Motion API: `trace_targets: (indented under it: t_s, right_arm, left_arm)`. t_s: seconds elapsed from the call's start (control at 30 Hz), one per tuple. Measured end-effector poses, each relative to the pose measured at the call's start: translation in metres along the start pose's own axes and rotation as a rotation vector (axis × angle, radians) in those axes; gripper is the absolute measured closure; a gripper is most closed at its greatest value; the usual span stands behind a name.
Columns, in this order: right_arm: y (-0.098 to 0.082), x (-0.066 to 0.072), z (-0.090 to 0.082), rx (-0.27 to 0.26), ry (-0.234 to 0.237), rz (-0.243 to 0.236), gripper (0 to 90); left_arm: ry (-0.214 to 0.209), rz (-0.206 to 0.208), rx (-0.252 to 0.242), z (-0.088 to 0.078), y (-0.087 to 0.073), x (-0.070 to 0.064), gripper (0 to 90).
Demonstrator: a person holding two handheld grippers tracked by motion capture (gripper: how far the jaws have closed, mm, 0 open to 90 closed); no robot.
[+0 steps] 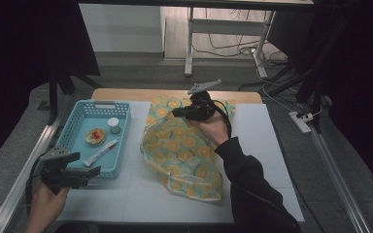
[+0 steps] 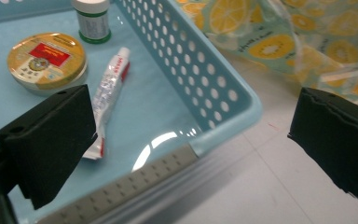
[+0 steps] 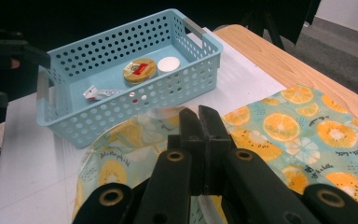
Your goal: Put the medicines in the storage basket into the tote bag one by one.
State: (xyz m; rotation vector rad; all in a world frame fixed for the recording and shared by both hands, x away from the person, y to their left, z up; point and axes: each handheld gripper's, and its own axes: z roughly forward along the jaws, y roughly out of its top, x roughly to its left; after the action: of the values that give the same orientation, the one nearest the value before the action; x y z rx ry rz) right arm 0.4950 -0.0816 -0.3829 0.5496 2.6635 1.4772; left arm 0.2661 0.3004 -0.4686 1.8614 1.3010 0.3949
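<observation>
Status at this moment:

Kept the right gripper [image 1: 177, 112] shut, jaws pressed flat together at the far edge of the fruit-print bag [image 1: 184, 150]. Judged from the right gripper view to be pinching the bag's thin clear rim rather than closing on nothing; could not confirm the exact contact under the pads.

Held the left gripper [image 1: 94, 171] wide open at the near corner of the blue basket [image 1: 68, 127], with one jaw over the basket floor, the other outside its wall, and nothing between them.

Found the bag lying flat on the white table [image 1: 262, 145], just right of the basket, with its far end at the wooden edge.

Found all three items in the basket: the round tin [image 1: 95, 136], the small white-capped bottle [image 1: 113, 125] beside it, and the tube [image 1: 101, 152] nearest the left gripper.

Progress, as judged:
- Done: bag secured at one edge.
- Not yet done: picking any item, opening the bag mouth, loading tin, bottle and tube.

Rated as early stage, with the tube as the likeliest first pick.
</observation>
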Motion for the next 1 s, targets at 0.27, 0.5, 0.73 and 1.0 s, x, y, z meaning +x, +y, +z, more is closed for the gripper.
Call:
trace_targets:
  t_s: [0.27, 0.5, 0.73, 1.0]
  right_arm:
    - [-0.001, -0.001, 0.0, 0.0, -0.002, 0.0, 90.0]
    - [-0.002, 0.0, 0.001, -0.001, -0.003, -0.002, 90.0]
    - [-0.003, -0.001, 0.002, 0.003, -0.005, -0.001, 90.0]
    - [-0.004, -0.001, 0.004, 0.004, -0.003, -0.001, 90.0]
  left_arm:
    - [0.018, 0.0, 0.015, 0.011, 0.014, 0.011, 0.5]
    - [0.02, -0.004, 0.025, 0.018, 0.022, 0.022, 0.3]
    - [0.035, -0.005, 0.055, 0.029, 0.029, 0.031, 0.4]
    - [0.05, -0.023, 0.083, 0.041, 0.041, 0.046, 0.1]
